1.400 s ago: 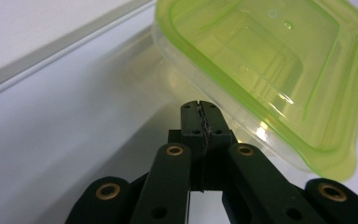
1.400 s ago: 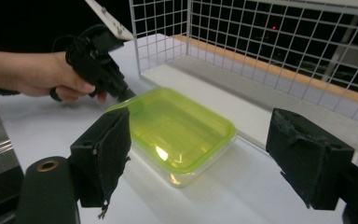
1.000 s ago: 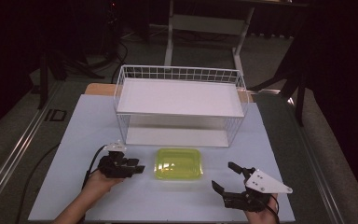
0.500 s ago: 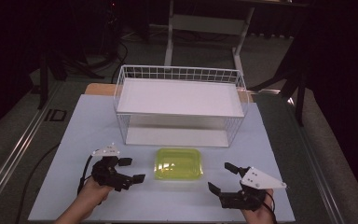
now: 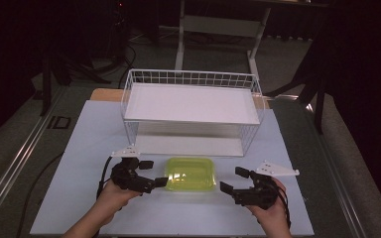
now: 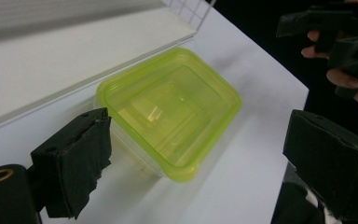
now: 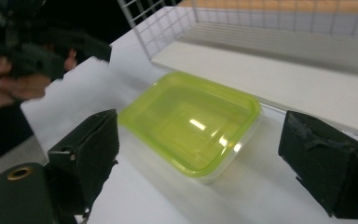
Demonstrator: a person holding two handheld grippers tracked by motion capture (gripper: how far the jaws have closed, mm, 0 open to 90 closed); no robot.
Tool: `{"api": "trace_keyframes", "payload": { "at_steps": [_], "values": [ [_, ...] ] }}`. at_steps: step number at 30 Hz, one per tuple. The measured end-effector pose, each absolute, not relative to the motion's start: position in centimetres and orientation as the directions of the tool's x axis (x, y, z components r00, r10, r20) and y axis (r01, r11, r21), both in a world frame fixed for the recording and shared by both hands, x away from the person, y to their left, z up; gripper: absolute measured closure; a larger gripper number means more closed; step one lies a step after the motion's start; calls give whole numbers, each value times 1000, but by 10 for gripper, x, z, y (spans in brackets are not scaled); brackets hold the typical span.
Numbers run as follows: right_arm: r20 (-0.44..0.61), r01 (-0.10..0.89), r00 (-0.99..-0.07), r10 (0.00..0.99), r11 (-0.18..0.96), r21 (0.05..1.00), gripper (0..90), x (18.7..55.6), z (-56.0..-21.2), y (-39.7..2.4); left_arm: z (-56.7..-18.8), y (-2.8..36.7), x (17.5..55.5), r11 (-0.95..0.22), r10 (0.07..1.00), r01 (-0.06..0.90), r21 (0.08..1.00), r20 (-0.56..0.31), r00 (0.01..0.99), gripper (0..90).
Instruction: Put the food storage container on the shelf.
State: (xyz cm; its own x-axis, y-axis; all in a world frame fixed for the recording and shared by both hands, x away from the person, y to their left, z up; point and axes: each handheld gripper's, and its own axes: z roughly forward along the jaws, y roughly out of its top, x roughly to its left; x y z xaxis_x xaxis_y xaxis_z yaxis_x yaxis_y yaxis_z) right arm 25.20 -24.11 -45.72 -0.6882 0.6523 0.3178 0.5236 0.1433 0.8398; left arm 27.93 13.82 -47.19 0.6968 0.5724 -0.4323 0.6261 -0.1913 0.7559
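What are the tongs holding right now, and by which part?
Nothing. The left tongs and right tongs stand open on either side of the green container, not touching it.

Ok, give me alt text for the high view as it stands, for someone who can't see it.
A yellow-green lidded container sits on a white table, flanked by the left gripper and right gripper, both with jaws open and apart from it. Behind it stands a white wire shelf rack.
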Motion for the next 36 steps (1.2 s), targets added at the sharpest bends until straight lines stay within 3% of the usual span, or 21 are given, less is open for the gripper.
{"api": "trace_keyframes", "payload": {
  "at_steps": [10,17,21,28,34,36],
  "values": [
    [461,700,-568,682,105,706,175,294,-480,-232,-495,131,302,-123,618,750,650,-541,570,109],
    [565,814,-448,693,54,579,280,309,-494,-222,-512,124,310,-87,643,838,539,-612,461,172],
    [603,864,-391,695,52,500,375,314,-502,-217,-517,124,310,-66,669,864,500,-620,410,309],
    [610,892,-355,708,61,449,504,318,-510,-213,-520,129,313,-52,669,882,469,-639,379,557],
    [584,892,-345,735,63,448,670,317,-512,-211,-519,127,311,-64,659,884,464,-646,386,700],
    [593,894,-343,729,60,444,709,316,-513,-211,-518,126,310,-69,666,881,468,-636,390,708]
  ]
}}
